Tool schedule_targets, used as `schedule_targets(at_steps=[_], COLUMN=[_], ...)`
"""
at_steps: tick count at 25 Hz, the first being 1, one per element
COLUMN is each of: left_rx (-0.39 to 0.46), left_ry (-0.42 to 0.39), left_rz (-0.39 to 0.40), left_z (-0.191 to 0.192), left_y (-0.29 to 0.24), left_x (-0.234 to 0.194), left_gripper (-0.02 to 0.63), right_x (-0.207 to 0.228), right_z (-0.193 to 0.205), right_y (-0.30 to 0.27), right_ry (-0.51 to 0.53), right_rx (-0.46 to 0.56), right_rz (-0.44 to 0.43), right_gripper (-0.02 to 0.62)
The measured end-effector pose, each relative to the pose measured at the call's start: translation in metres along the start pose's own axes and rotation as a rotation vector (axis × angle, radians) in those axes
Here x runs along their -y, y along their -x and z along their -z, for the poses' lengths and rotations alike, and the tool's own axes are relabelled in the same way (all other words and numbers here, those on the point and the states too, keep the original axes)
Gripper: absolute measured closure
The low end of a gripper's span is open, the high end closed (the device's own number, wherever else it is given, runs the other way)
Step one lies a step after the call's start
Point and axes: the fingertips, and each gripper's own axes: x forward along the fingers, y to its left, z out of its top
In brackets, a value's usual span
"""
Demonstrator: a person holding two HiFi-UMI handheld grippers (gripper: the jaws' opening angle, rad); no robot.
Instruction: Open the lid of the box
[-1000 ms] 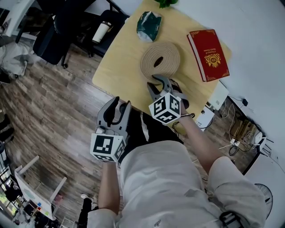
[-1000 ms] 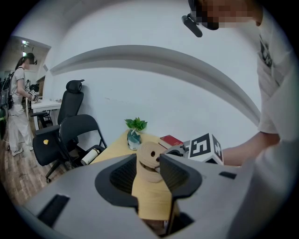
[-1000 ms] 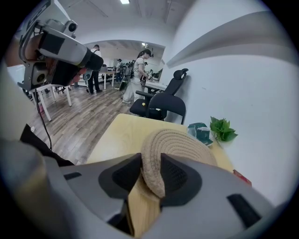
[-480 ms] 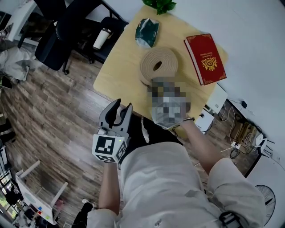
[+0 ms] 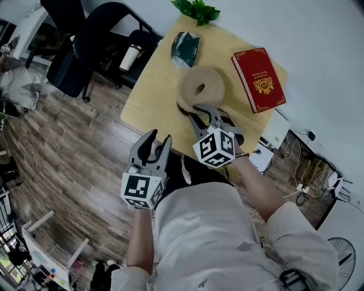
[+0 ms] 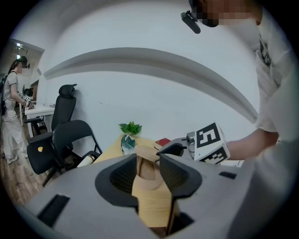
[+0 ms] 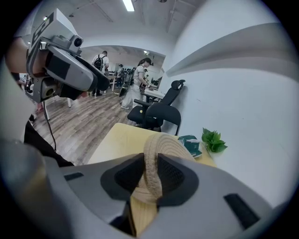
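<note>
A round woven box lid (image 5: 200,85) lies on the wooden table (image 5: 153,96). Its near edge is tipped up, with a dark gap under it. My right gripper (image 5: 205,109) is shut on that near rim. In the right gripper view the woven rim (image 7: 161,144) sits pinched between the pads; the jaws have just been closing on it. My left gripper (image 5: 154,142) hangs off the table's near edge, above the floor, open with nothing between its fingers. Through its jaws in the left gripper view I see the lid (image 6: 147,153) and the right gripper's marker cube (image 6: 210,142). The box under the lid is hidden.
A red book (image 5: 259,79) lies right of the lid, a green pouch (image 5: 186,48) and a plant (image 5: 196,10) at the far end. Black office chairs (image 5: 85,51) with a cup (image 5: 129,57) stand to the left. Cables and a white unit (image 5: 276,131) sit at the right.
My right gripper has risen a little with the lid's near rim in it, and the dark gap under the lid shows. The left gripper has barely moved.
</note>
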Motion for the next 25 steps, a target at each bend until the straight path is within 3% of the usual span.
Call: schedule_targets(at_steps=[25], left_rx=[0.047], left_ry=[-0.042], left_rz=[0.037], left_z=[-0.026], left_y=[0.001], left_x=[0.014], left_gripper=[0.468], right_x=[0.036], right_z=[-0.019], right_y=[0.036], right_ry=[0.054], right_rx=[0.045], right_rz=[0.079], right_gripper=[0.517])
